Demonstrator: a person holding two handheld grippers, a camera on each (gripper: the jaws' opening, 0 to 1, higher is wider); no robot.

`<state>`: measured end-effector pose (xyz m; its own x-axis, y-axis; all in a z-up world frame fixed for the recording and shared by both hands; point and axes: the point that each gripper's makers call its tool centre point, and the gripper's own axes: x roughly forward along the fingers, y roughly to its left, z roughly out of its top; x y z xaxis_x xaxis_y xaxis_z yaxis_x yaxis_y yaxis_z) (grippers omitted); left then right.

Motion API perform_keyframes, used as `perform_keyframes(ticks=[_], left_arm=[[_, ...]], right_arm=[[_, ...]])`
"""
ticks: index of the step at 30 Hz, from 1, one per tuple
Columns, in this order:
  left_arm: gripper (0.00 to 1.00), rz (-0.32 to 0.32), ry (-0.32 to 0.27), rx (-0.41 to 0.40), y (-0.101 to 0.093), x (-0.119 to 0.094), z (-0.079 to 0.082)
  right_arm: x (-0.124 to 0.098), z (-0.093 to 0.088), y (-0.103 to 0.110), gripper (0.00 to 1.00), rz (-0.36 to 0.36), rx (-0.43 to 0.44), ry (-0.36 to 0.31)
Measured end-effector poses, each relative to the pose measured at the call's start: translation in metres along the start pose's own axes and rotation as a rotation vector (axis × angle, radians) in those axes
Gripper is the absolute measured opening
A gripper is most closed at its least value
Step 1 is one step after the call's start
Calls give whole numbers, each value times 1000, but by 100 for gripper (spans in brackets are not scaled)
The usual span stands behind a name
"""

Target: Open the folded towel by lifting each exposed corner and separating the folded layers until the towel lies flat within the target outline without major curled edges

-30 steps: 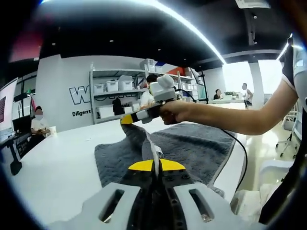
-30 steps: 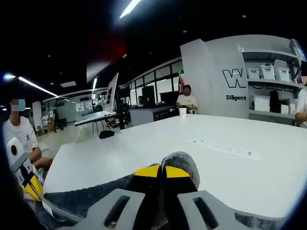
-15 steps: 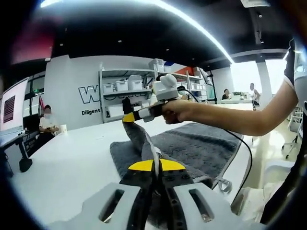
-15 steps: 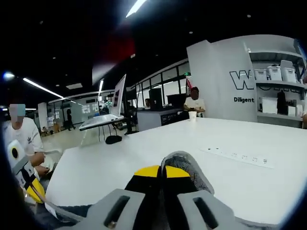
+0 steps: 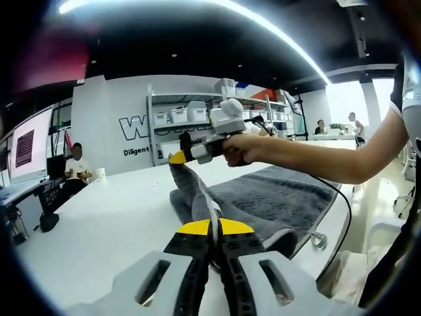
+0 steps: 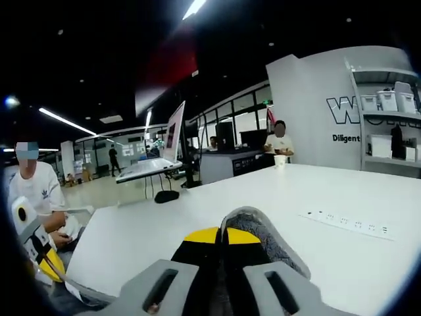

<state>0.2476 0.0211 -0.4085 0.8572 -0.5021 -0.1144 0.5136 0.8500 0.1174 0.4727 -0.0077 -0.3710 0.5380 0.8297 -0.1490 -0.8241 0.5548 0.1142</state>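
A: Where's the towel [image 5: 276, 201]?

B: Spread grey across the white table [image 5: 105, 230], reaching its near right edge, with one edge pulled up off the top.

A: And the grippers?

B: The left gripper [image 5: 212, 229] has its jaws pressed together on that raised edge. The right gripper [image 6: 222, 237] is clamped on a grey fold too.

A: Room to move?

B: Bare tabletop to the left; a power strip [image 6: 342, 222] lies well apart.

The left gripper [image 5: 212, 230] pinches the grey towel [image 5: 276, 201] edge; just ahead, the right gripper [image 5: 176, 157] lifts another corner above the white table [image 5: 99, 230]
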Motion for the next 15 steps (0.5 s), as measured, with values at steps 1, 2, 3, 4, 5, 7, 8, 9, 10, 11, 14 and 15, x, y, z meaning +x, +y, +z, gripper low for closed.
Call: perform_keyframes(ticks=[1, 2, 3, 4, 5, 7, 8, 9, 10, 11, 14, 15], left_arm=[[1, 4, 2, -1, 2, -1, -1], [1, 13, 4, -3, 5, -3, -2], [1, 16, 5, -2, 6, -3, -2], [1, 21, 5, -7, 9, -4, -3], [1, 24, 5, -9, 11, -5, -3], [1, 26, 8, -8, 13, -6, -4], [1, 29, 10, -7, 14, -8, -5], [1, 33, 12, -7, 16, -9, -6], [1, 37, 13, -6, 18, -10, -6], [1, 46, 9, -5, 21, -11, -6], [1, 65, 4, -7, 27, -14, -6], [1, 70, 4, -8, 30, -16, -7]], right_arm=[[2, 0, 2, 0, 3, 0, 0], [5, 0, 4, 0, 9, 0, 2], [8, -1, 5, 0, 13, 0, 4], [10, -1, 7, 0, 15, -1, 6], [13, -2, 9, 0, 22, -5, 11], [19, -3, 11, 0, 28, -10, 19], [21, -3, 12, 0, 29, -11, 21], [22, -3, 12, 0, 31, -12, 23], [25, -3, 13, 0, 33, -13, 24], [27, -3, 14, 0, 36, -21, 24], [32, -2, 17, 0, 44, -33, 27], [34, -2, 18, 0, 46, -38, 31]])
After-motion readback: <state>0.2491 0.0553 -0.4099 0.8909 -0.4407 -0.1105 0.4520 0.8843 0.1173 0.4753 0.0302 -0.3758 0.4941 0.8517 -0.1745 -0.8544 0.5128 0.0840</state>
